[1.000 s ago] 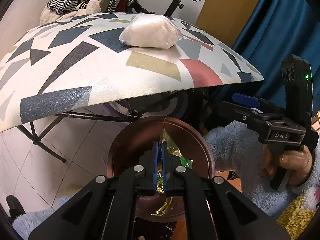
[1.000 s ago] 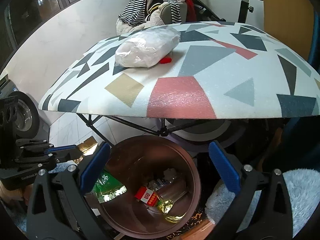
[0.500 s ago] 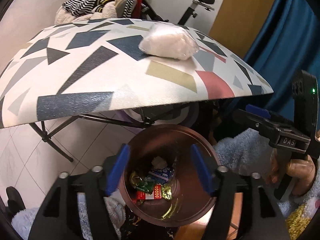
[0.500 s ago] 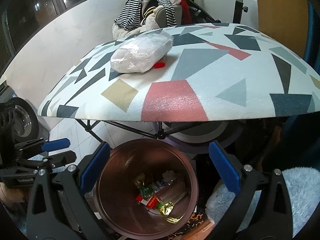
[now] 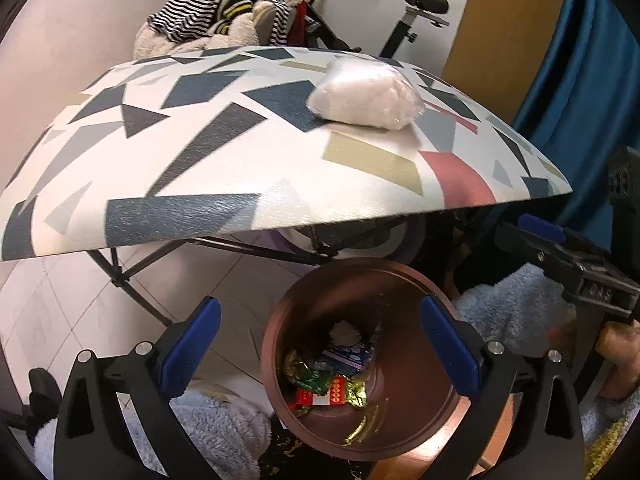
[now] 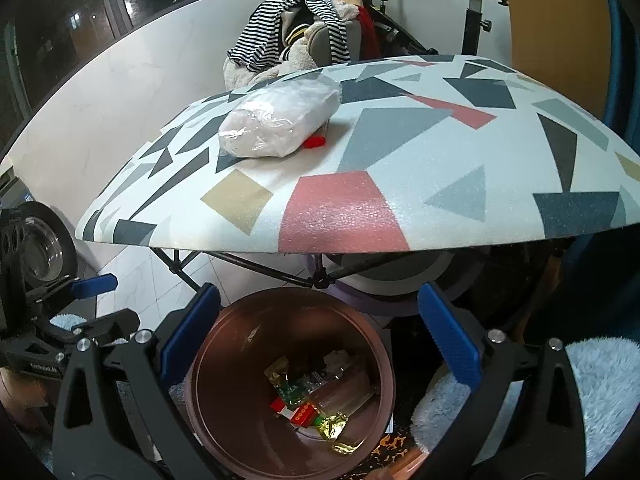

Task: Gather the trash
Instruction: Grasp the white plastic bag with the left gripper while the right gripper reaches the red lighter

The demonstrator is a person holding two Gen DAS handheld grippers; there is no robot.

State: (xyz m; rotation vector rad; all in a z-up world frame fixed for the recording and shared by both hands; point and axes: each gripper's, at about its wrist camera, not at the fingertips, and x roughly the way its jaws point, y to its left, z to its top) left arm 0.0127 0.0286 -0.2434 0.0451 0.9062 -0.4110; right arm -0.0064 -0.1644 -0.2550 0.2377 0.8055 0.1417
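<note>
Wrappers [image 5: 326,376] are lying at the bottom of the brown bin [image 5: 276,336] below the patterned surface [image 5: 208,168]. Left claw [image 5: 320,340] is opening above it, nothing between its jaws. Right claw [image 6: 318,334] is hanging released, empty, over the bin too.

Both cams ride on the handheld claws and look forward and down along the blue fingers, so each view hangs close above the copper-brown trash bin [image 5: 360,280] on the floor. The left wrist view sits to the bin's left and catches the right claw [image 5: 568,248] at its right edge; the right wrist view is more centred and catches the left claw [image 6: 100,300] at its left edge. Both share the bin, the patterned tabletop [image 5: 200,160] and the exercise bike [image 6: 476,8] behind.
</note>
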